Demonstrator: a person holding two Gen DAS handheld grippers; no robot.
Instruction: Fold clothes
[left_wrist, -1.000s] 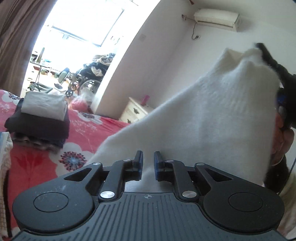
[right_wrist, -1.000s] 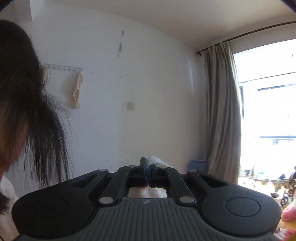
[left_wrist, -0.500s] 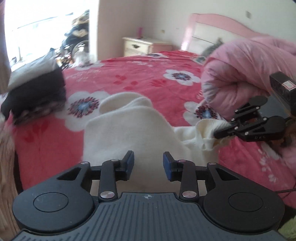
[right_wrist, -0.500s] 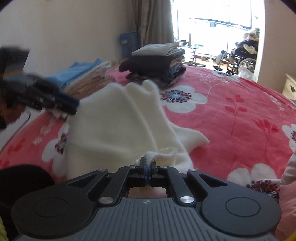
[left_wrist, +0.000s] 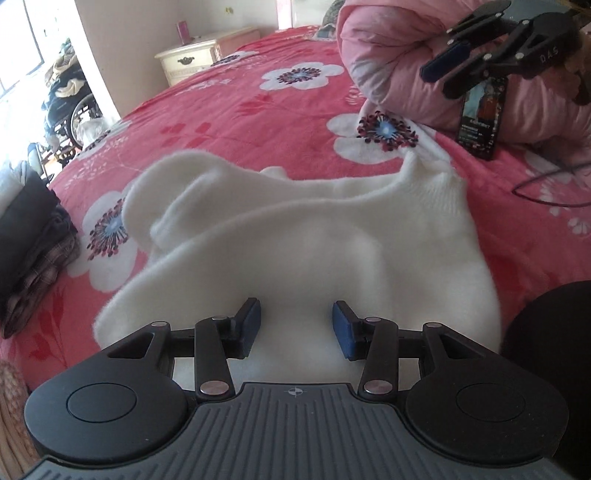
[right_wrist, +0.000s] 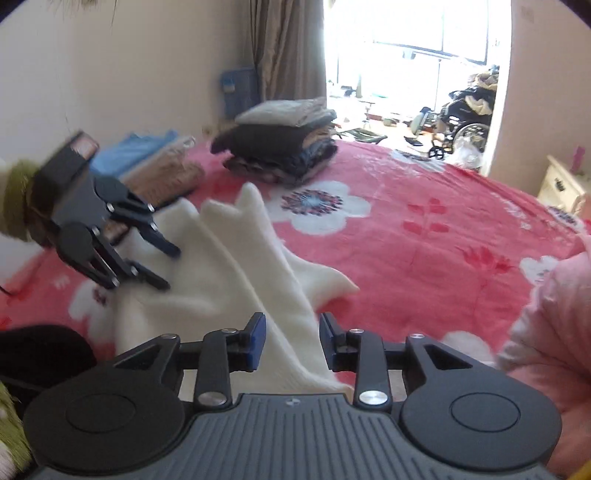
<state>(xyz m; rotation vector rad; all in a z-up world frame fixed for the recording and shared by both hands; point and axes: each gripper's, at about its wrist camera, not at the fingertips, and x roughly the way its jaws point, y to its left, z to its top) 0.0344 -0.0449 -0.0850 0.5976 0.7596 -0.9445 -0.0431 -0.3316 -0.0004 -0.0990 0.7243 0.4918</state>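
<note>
In the left wrist view, the white sweater (left_wrist: 295, 236) is seen spread in rumpled folds on the red flowered bedspread (left_wrist: 229, 107), close to the bed's near edge; the left gripper (left_wrist: 295, 326) is held over the sweater's near part with its jaws opening, cloth showing beneath the gap but not pinched by the blue pads (left_wrist: 253, 325); the right gripper (left_wrist: 447, 75) is seen above the sweater's far corner, jaws apart and empty, in front of a pink quilt (left_wrist: 391, 48); a phone (left_wrist: 480, 118) is propped against that quilt. In the right wrist view, the right gripper (right_wrist: 291, 341) is seen opening over a sleeve end of the sweater (right_wrist: 236, 266), the cloth lying under the gap, unclamped; the left gripper (right_wrist: 162, 266) is parted over the sweater's left side; a stack of folded clothes (right_wrist: 280, 144) is set towards the bed's far edge.
</note>
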